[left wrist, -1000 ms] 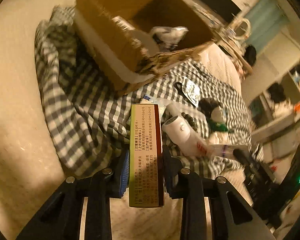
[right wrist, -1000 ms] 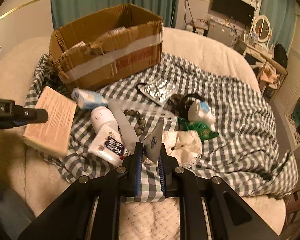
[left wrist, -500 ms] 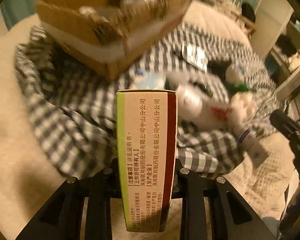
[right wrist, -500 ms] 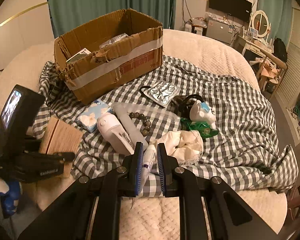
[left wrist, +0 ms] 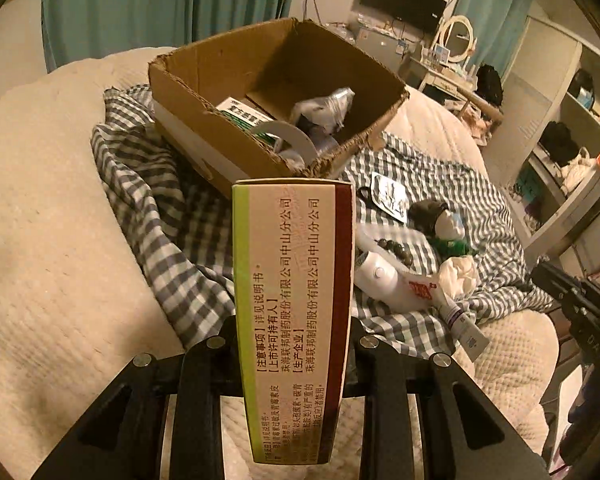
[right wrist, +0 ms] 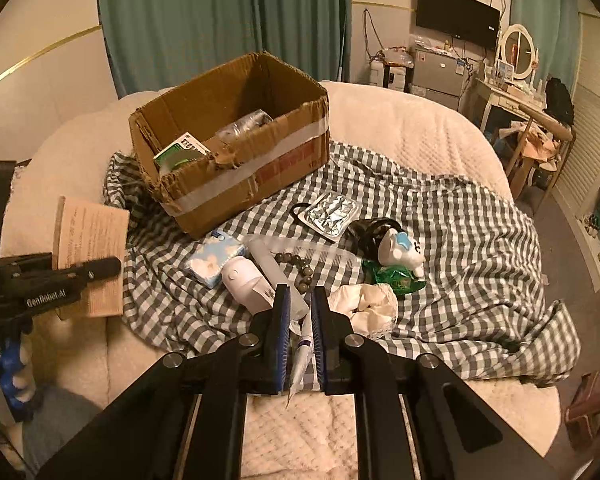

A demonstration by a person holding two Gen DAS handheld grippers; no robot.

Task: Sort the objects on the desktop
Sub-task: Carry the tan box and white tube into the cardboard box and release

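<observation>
Medicine box (left wrist: 294, 320) pinched in left hand-held gripper (left wrist: 294, 344); right hand-held gripper (right wrist: 300, 336) pinches small tube (right wrist: 303, 354); cardboard box (right wrist: 236, 168) at 12 o'clock.

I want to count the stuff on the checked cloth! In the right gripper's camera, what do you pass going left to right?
Tissue pack → white bottle → bead bracelet → foil pill sheet → small figurine.

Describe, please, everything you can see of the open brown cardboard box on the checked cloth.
The open brown cardboard box stands upright at the far left of the grey-and-white checked cloth, on the cream bed. Its rim is torn and ragged; a pale tape band and a reddish patch run along its front wall. Inside lie a green-and-white carton and a crumpled clear bag. Neither gripper touches it.
</observation>
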